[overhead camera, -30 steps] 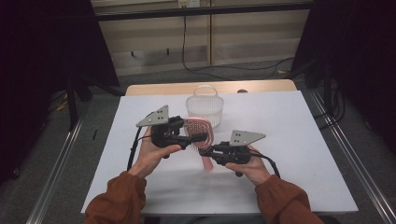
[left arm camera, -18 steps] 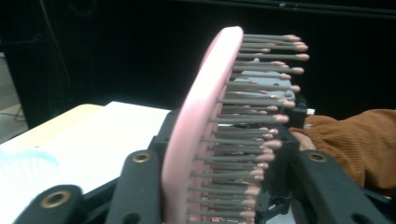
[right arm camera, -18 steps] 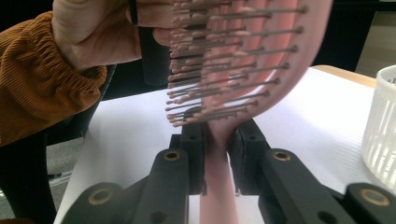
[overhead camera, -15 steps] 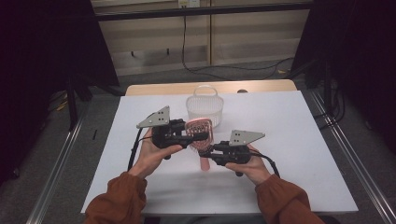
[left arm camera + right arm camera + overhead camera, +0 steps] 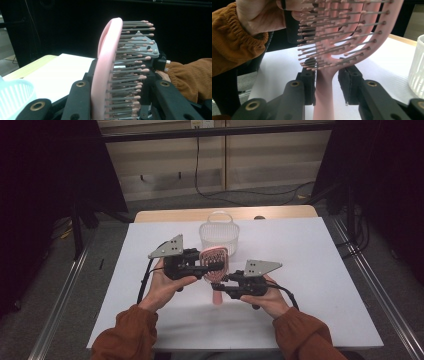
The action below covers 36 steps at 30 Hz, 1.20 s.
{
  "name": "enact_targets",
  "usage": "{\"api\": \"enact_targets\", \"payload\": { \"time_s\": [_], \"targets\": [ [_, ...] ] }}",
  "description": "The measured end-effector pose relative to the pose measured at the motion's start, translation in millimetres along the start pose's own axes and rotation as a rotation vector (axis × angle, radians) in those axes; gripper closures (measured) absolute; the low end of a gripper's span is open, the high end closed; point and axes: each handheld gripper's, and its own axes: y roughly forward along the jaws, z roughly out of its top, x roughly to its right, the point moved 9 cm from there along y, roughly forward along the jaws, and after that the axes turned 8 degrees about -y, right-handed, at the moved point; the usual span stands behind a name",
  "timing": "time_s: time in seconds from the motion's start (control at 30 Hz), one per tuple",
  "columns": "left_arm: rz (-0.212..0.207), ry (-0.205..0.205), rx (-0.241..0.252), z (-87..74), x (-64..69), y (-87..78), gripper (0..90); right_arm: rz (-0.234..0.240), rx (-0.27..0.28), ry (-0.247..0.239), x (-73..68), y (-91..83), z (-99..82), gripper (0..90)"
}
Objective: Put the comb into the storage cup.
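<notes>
Pink hairbrush (image 5: 215,265) is held off the table (image 5: 320,270), mid-table between the two hands, in front of the white slatted basket (image 5: 219,232) that sits near the far edge. Left gripper (image 5: 207,266) is pinching the brush head: in the left gripper view the pink head (image 5: 105,75) stands on edge between the black jaws, bristles pointing to that view's right, both jaws against it. Right gripper (image 5: 220,287) straddles the handle neck; its jaws have just been opening, and in the right gripper view the handle (image 5: 324,95) runs up between the pads with a visible gap on the right pad side, left pad close or just touching, can't tell which. So the left holds the weight. Handle end hangs down toward the table under the right gripper in the high view. Room: bare white tabletop to the left, right and near side of the hands, well clear of all table edges. Only nearby obstacle is the basket just beyond the brush head. Both sleeves (image 5: 125,335) come in over the near edge.
</notes>
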Motion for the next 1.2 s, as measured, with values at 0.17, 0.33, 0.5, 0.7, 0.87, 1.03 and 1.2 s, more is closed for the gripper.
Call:
{"api": "enact_targets", "payload": {
  "time_s": [0.17,0.33,0.5,0.7,0.87,1.03,1.2],
  "targets": [
    [0.009,-0.009,-0.005,-0.3,0.2,0.1,64.1,-0.033,-0.006,-0.009,0.9,0.9,-0.1,56.3],
    [0.020,-0.009,-0.002,0.5,-0.3,-0.5,64.1,-0.059,-0.010,-0.006,2.7,1.7,0.1,47.4],
    [0.027,-0.025,0.001,0.8,-1.8,-2.2,64.1,-0.072,-0.013,-0.006,3.6,-0.3,1.0,41.1],
    [0.049,-0.027,0.001,1.6,-3.4,-3.2,64.2,-0.125,-0.018,-0.004,10.2,-1.2,0.3,30.4],
    [0.077,-0.025,0.002,2.4,-5.5,-5.1,64.2,-0.158,-0.021,-0.008,12.3,-2.9,2.0,18.9],
    [0.094,-0.024,0.021,5.0,-7.7,-7.9,64.2,-0.197,-0.020,0.013,13.9,-2.9,3.7,8.1],
    [0.110,-0.030,0.013,4.7,-10.6,-10.6,64.2,-0.227,-0.031,0.032,19.3,-6.6,1.9,3.9]
  ]
}}
